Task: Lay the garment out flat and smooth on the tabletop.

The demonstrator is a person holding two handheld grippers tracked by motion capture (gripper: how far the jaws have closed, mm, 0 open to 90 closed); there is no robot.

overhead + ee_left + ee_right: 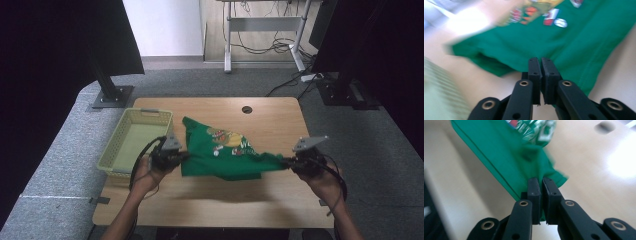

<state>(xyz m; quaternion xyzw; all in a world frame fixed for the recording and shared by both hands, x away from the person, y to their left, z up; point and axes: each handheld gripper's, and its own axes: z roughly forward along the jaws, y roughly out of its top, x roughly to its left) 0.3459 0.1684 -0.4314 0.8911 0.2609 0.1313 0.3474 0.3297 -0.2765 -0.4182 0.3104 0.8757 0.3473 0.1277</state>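
Observation:
A green T-shirt (225, 152) with a printed picture hangs stretched between my two grippers, raised a little over the wooden table (200, 200). My left gripper (184, 156) is shut on the shirt's left edge; in the left gripper view the green cloth (564, 47) runs in between the closed jaws of that gripper (540, 61). My right gripper (286, 162) is shut on the shirt's right corner. In the right gripper view the cloth (516, 162) is pinched between the pads of the gripper (541, 181). The shirt's far part droops toward the tabletop.
A pale green plastic basket (116, 150) stands empty at the table's left edge, close to my left hand. A round cable hole (247, 109) sits near the table's far edge. Black stands and desk legs rise behind the table.

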